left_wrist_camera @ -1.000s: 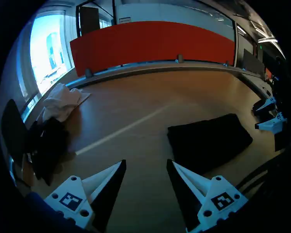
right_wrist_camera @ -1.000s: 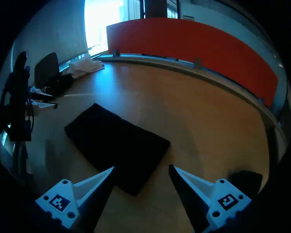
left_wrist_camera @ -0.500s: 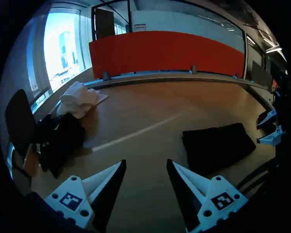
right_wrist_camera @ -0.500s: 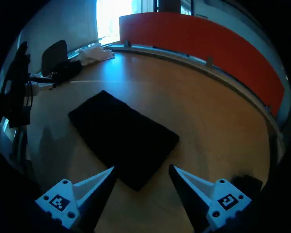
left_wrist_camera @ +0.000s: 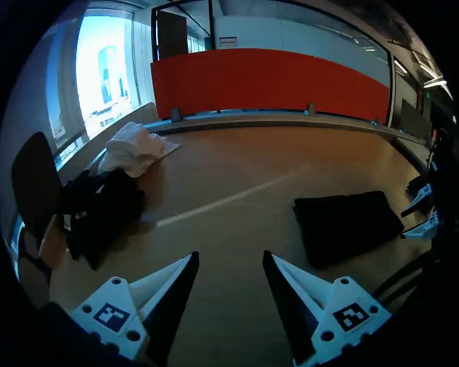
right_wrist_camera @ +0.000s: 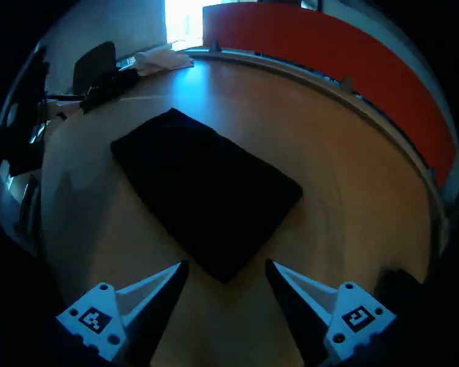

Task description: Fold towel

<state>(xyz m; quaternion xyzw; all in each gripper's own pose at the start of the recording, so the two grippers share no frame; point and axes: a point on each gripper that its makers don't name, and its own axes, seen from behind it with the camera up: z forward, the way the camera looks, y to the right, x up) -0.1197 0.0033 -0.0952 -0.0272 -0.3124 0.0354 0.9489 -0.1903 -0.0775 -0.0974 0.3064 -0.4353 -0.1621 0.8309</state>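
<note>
The dark towel (right_wrist_camera: 205,189) lies flat on the table (right_wrist_camera: 352,183), its corner at 12 o'clock just ahead of the right gripper (right_wrist_camera: 226,264), long axis toward 10. From the left gripper (left_wrist_camera: 228,254) it sits at 2 o'clock, seemingly farther. Both gape open, empty.

The dark heap (left_wrist_camera: 104,211) beside the white cloth (left_wrist_camera: 131,150) is too murky to identify. The right gripper (left_wrist_camera: 404,226), far off, is largely cut off by the edge.

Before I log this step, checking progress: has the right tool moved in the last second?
Yes. The right tool has advanced toward the black towel, whose near corner now shows between its open tips.
</note>
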